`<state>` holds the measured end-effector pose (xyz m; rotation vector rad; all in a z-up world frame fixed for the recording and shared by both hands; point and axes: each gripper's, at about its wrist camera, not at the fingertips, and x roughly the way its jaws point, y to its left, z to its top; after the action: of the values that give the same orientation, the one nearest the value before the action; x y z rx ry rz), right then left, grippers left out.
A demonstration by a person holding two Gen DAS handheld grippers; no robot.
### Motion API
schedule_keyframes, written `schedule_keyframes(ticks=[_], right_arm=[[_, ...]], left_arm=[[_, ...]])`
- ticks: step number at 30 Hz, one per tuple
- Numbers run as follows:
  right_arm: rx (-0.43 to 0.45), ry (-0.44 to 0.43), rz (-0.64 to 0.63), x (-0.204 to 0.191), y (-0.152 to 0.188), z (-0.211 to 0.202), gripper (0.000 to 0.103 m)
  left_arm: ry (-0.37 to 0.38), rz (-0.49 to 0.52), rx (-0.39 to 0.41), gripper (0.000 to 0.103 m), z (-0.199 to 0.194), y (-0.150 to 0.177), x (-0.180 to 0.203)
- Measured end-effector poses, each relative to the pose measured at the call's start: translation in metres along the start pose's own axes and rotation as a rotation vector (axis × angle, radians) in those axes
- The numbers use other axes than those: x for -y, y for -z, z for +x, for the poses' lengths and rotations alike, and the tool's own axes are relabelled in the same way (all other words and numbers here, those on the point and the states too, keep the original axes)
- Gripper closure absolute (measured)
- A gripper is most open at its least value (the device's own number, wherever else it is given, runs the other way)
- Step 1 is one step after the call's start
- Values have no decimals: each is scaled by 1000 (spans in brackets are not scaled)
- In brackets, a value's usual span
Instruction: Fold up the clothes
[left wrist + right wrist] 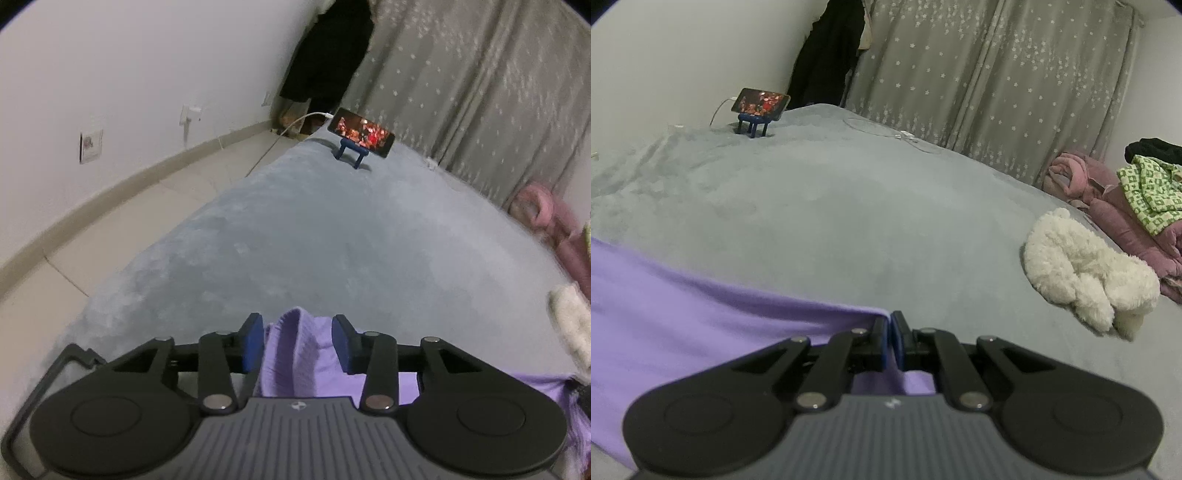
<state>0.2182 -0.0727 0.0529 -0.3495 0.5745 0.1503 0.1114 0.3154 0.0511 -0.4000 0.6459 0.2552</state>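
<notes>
A purple garment (683,306) lies spread over the near part of the grey bed cover (849,206). In the right wrist view my right gripper (891,332) is shut on the garment's edge, and the cloth stretches away to the left from its blue pads. In the left wrist view a ribbed fold of the same purple garment (295,350) stands up between the blue pads of my left gripper (297,341). Those jaws stand apart and the cloth sits loosely in the gap. More purple cloth shows under the right finger.
A phone (360,132) on a blue stand plays video at the bed's far end, with a white cable. A white fluffy item (1086,273) and pink bedding (1108,206) with a green patterned garment (1148,195) lie at the right. Tiled floor (122,221) is on the left, grey curtains behind.
</notes>
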Motion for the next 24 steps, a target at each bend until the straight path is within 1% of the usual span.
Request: schedule_keyframes(ticks=[1, 3, 7, 10, 12, 13, 15, 16, 17, 20, 22, 24], right_arm=[[-1, 4, -9, -1, -1, 0, 98], [0, 11, -23, -3, -4, -2, 98], [-4, 10, -27, -5, -9, 2, 98], [-47, 17, -57, -9, -8, 17, 98], [-74, 47, -93, -13, -5, 28, 96], [-73, 57, -105, -14, -3, 28, 94], [-43, 76, -80, -7, -1, 17, 68], [-28, 81, -51, 1, -2, 9, 64], [-15, 82, -9, 12, -3, -2, 61], [-15, 121, 77, 46, -9, -28, 60], [-39, 153, 99, 65, -13, -45, 58], [-73, 167, 134, 81, -16, -60, 55]], left_arm=[[-9, 12, -7, 101, 2, 1, 2], [-24, 15, -21, 101, 6, 3, 1], [-57, -5, -7, 101, 6, 3, -7], [-56, -15, -9, 101, 10, 2, -10], [-50, -9, -4, 100, 13, 3, -8], [-46, -5, 1, 99, 14, 4, -8], [-42, -15, 5, 97, 14, 4, -9], [-36, -25, 19, 96, 11, 3, -11], [-32, -34, 37, 95, 9, 1, -13], [-43, -69, 90, 91, -6, -7, -17], [-47, -101, 113, 87, -17, -11, -20], [-35, -127, 114, 87, -28, -12, -21]])
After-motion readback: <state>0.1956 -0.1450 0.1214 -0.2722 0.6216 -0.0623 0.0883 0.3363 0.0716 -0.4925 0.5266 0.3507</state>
